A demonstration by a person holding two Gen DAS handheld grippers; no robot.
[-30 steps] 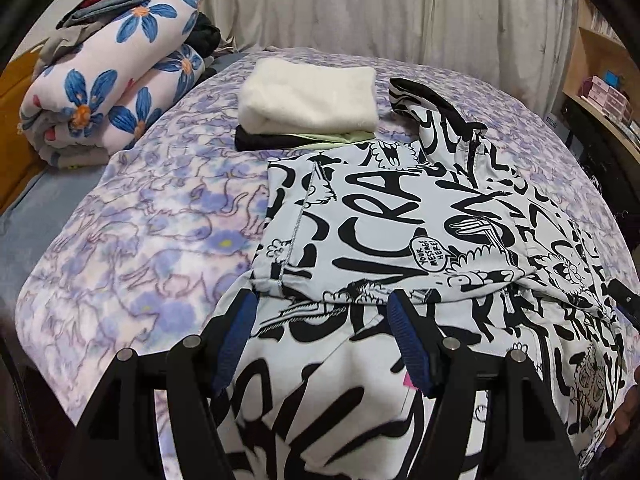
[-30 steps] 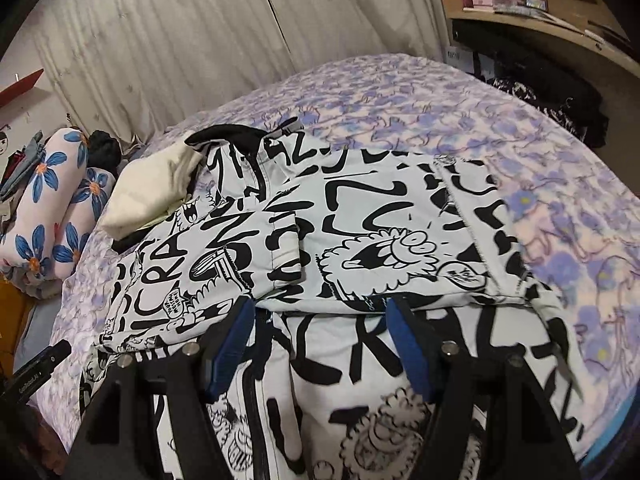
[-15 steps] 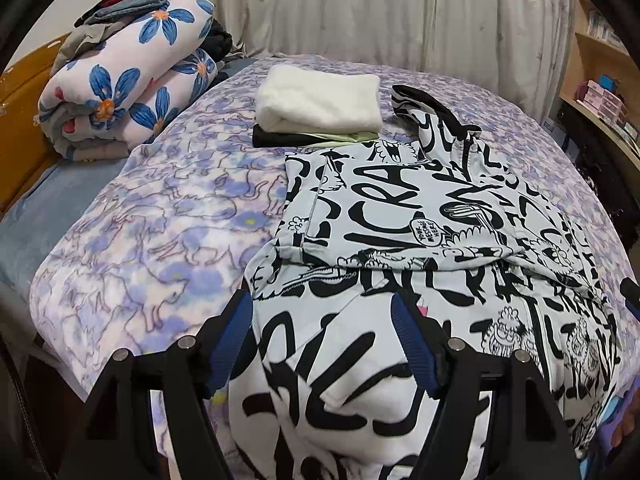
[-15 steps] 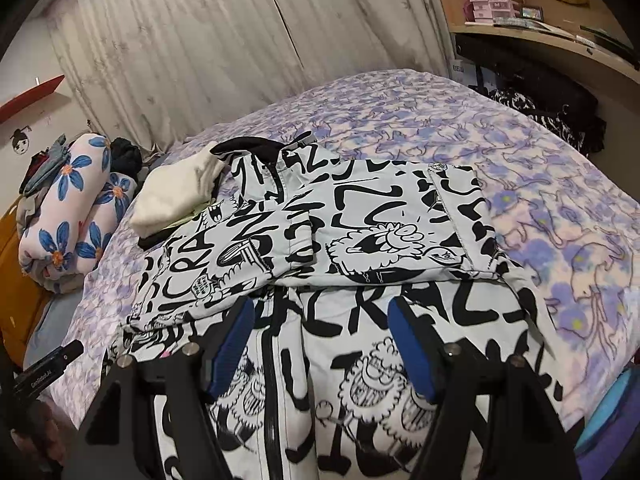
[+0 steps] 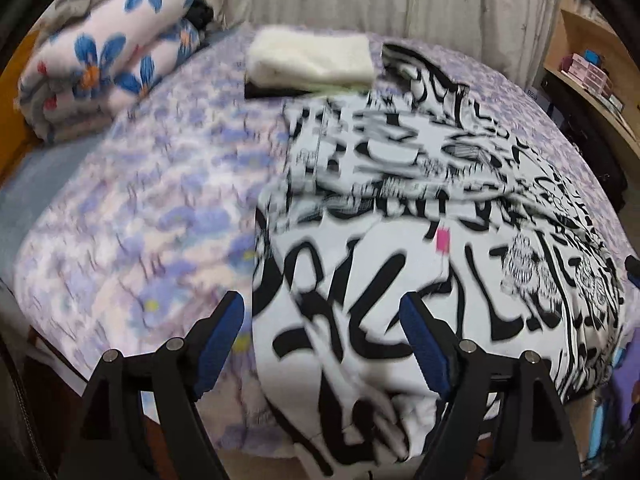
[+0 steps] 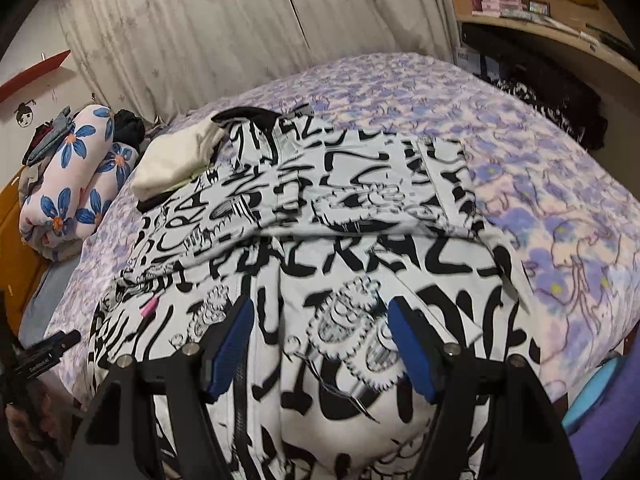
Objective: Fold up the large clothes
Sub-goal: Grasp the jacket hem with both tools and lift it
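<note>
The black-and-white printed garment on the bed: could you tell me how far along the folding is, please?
Done: the printed garment lies spread on the bed, its upper part apparently folded inward into a neat panel. In hand: nothing is gripped; the left gripper, its jaws opening, and the open right gripper hover over the lower hem. Left: folding the bottom half up, then stacking it by the cream folded pile.

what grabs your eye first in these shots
The black-and-white graffiti-print garment dominates, spread across the purple floral bedspread with its lower part draped over the near edge. Behind it sits a folded cream fleece on a small clothes stack, and a rolled blue-flowered quilt lies at the far left.
</note>
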